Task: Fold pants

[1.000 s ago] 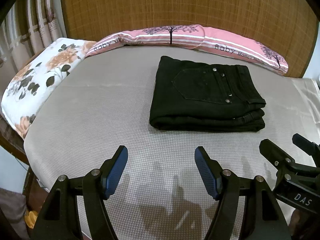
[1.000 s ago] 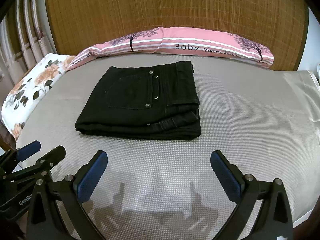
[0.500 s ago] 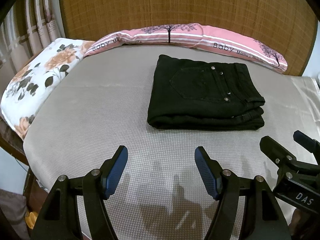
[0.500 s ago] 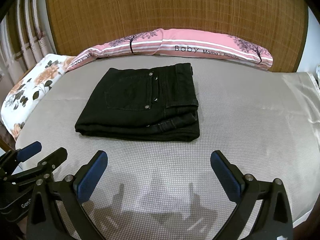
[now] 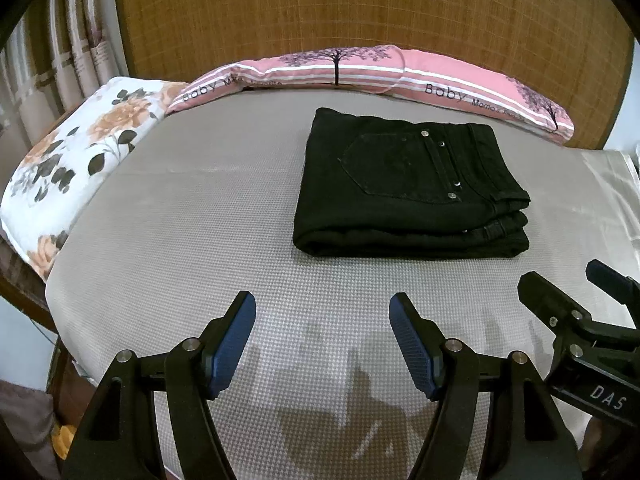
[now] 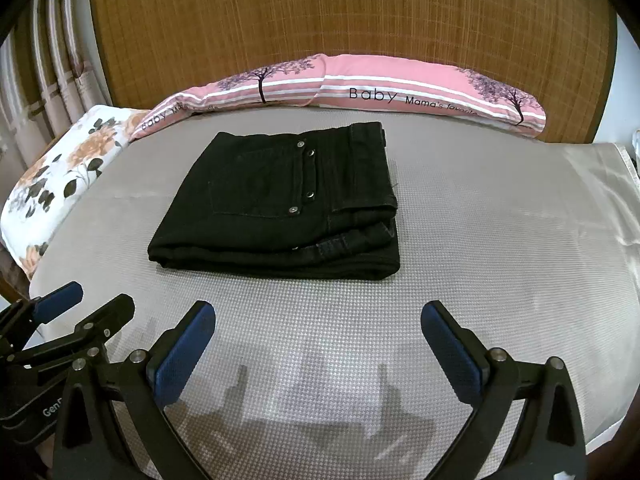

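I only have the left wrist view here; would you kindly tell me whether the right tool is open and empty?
Observer: Yes, the right tool stands wide open, with nothing between its pads.
Operator: Thank you. What lies to the right of the pants, beyond my frame?
Observer: Right of the folded black pants, the grey mat runs on with nothing on it, as far as a shiny sheet at the bed's edge.

No visible change; nothing moved since earlier.
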A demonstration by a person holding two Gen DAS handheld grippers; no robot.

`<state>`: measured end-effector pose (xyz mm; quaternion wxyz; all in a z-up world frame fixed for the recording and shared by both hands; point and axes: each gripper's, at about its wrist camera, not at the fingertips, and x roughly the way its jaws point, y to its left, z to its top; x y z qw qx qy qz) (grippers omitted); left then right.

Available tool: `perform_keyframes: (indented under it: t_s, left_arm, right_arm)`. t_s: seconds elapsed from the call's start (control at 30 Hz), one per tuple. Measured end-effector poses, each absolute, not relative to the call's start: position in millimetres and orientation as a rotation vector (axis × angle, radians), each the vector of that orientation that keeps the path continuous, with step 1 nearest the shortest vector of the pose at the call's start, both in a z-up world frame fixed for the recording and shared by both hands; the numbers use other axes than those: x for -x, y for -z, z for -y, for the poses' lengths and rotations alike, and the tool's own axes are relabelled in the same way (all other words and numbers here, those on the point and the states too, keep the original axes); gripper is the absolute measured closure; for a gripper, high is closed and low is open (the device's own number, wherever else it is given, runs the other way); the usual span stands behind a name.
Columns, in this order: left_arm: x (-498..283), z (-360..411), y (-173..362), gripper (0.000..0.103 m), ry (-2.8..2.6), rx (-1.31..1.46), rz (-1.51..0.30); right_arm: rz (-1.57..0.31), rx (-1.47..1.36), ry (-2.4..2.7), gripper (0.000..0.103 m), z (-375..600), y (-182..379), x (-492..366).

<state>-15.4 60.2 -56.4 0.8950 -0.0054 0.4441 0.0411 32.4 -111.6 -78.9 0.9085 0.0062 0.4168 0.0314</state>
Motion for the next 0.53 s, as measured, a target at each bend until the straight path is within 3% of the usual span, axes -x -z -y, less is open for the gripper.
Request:
perform_keyframes:
  t_s: [0.53]
  left_arm:
    - [9.7, -62.3, 58.8, 0.033, -0.07, 0.01, -0.925]
  right_arm:
    - [-0.885, -0.007, -0.062, 0.001, 111.1, 83.7, -35.0]
